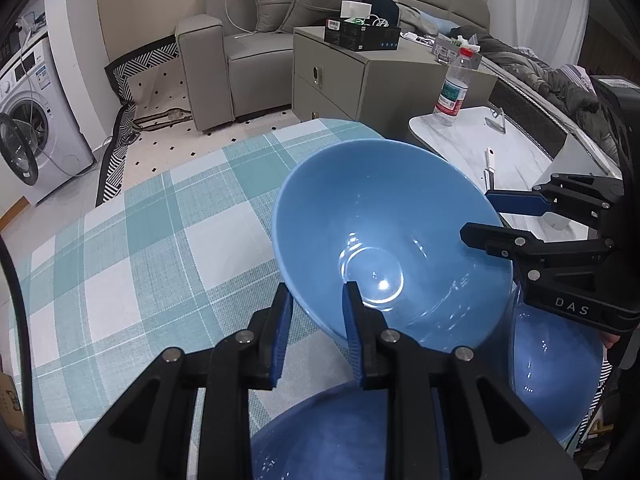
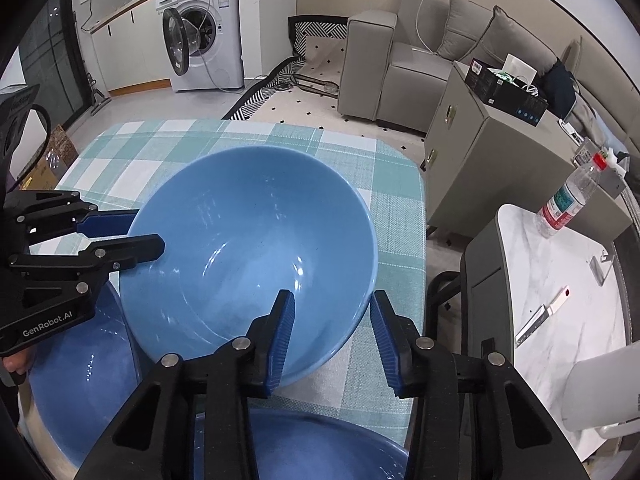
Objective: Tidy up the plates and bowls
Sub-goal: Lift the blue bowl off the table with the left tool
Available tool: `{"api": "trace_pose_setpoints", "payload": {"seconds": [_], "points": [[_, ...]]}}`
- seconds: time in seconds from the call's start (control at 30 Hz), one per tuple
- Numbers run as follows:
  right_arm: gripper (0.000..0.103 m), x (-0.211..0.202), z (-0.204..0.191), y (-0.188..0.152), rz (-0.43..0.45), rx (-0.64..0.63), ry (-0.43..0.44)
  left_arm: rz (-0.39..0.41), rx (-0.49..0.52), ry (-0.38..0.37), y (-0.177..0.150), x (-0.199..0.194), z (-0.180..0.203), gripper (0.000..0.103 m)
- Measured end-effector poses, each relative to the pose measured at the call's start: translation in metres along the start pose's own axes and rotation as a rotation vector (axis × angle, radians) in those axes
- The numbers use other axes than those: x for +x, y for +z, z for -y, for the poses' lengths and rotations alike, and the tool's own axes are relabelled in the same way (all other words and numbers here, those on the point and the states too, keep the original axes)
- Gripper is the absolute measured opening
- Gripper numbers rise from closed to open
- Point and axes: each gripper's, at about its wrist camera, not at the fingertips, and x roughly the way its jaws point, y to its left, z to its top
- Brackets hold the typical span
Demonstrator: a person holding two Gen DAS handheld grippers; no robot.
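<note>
Blue bowl [image 1: 384,240] hangs tilted above the checked tablecloth [image 1: 140,240], rim straddled by both left gripper [image 1: 316,332] and right gripper [image 2: 332,340], neither visibly clamped; next, judging, lowering onto another bowl [image 2: 80,368].

From my remote feed: a grey sofa [image 2: 404,60] with cushions stands against a beige wall, a grey cabinet [image 2: 488,160] just beside it. A white washing machine [image 2: 204,28], door ajar, sits by a counter with what may be a sink tap. Pale floor tiles [image 1: 168,140] carry small dark diamonds; a striped rug [image 1: 116,160] lies rumpled. White curtains [image 1: 540,0] hang behind a white marble-look table [image 2: 560,280].
</note>
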Motion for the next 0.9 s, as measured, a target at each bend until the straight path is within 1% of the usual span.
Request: {"api": "trace_pose_setpoints", "payload": {"seconds": [0.07,0.17,0.23,0.33,0.4,0.5,0.57,0.73,0.9], "points": [[0.04,-0.004,0.0,0.001,0.013,0.001,-0.007,0.012,0.002,-0.009,0.0,-0.003,0.002,0.024],[0.038,-0.011,-0.004,0.004,0.028,-0.008,0.024,0.037,0.023,-0.024,0.002,-0.009,0.008,0.023],[0.038,-0.011,-0.011,0.005,0.033,-0.037,-0.005,0.033,0.033,-0.009,0.002,-0.009,0.011,0.023],[0.038,-0.01,-0.012,0.006,0.029,-0.027,-0.002,0.013,0.015,0.01,0.002,-0.003,0.007,0.023],[0.038,-0.012,-0.01,0.005,0.034,-0.026,-0.014,0.002,0.0,0.012,0.001,0.0,0.002,0.023],[0.038,-0.008,-0.005,0.005,0.018,-0.02,-0.023,0.004,-0.01,0.0,0.0,0.0,-0.002,0.023],[0.038,-0.002,-0.001,0.005,-0.003,-0.004,-0.026,0.005,-0.001,0.009,0.0,0.0,0.0,0.023],[0.038,0.01,0.002,0.003,-0.039,0.022,0.021,0.005,0.002,0.008,-0.001,0.002,0.0,0.023],[0.038,0.006,0.0,0.001,-0.021,0.026,0.026,0.016,-0.001,0.011,-0.003,-0.002,0.0,0.023]]}}
